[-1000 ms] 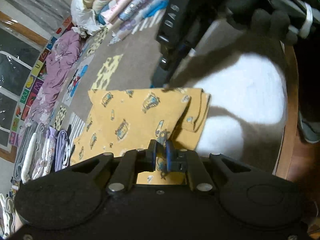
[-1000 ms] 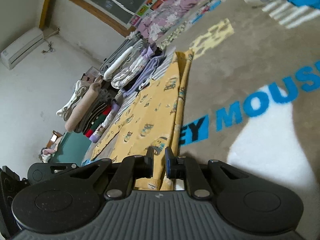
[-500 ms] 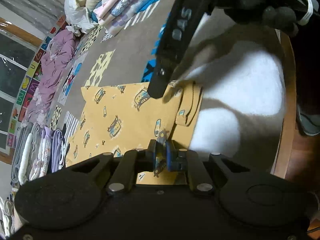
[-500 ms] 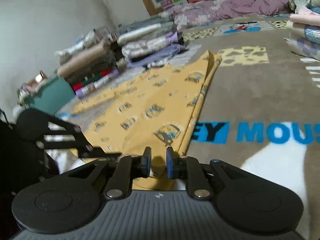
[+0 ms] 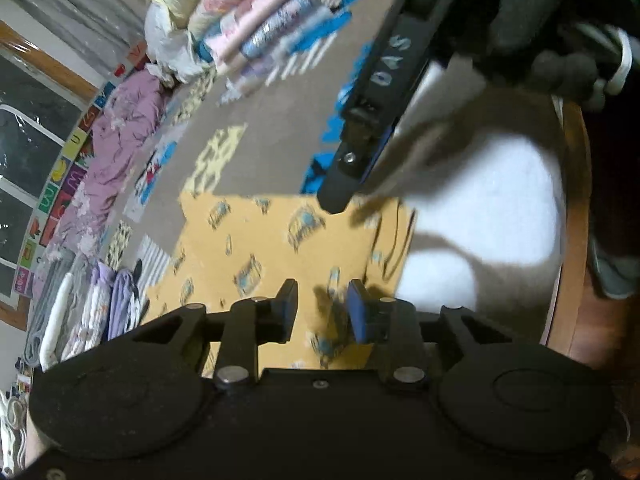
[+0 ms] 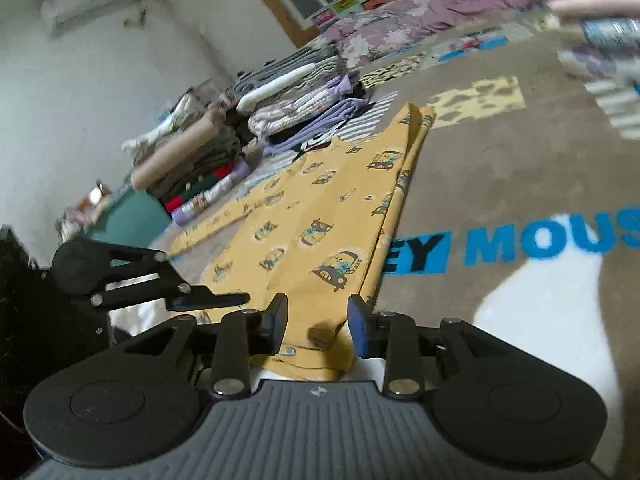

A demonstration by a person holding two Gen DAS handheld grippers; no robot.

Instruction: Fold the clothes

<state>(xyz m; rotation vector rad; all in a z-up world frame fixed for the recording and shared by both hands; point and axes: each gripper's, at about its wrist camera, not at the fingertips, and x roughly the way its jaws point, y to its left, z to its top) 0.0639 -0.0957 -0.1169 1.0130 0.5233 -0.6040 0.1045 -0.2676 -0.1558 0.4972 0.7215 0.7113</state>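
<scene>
A yellow garment with a car print (image 5: pixel 260 240) lies folded flat on the brown rug; it also shows in the right wrist view (image 6: pixel 320 208). My left gripper (image 5: pixel 322 310) is open just above its near edge and holds nothing. My right gripper (image 6: pixel 318 322) is open over the garment's near right corner and holds nothing. The right gripper also shows in the left wrist view (image 5: pixel 372 120), hovering above the garment's far right corner. The left gripper shows in the right wrist view (image 6: pixel 216 300) at the garment's left edge.
Stacks of folded clothes (image 6: pixel 288 100) stand left of the garment. Another pile (image 5: pixel 256 32) lies at the far side of the rug. A purple quilt (image 5: pixel 116 152) lies along the windowed wall. The rug (image 6: pixel 520 160) carries blue letters and a white patch (image 5: pixel 488 216).
Both grippers have opened and let go of the yellow garment, which now lies flat. The right gripper has lifted and turned to look across the rug.
</scene>
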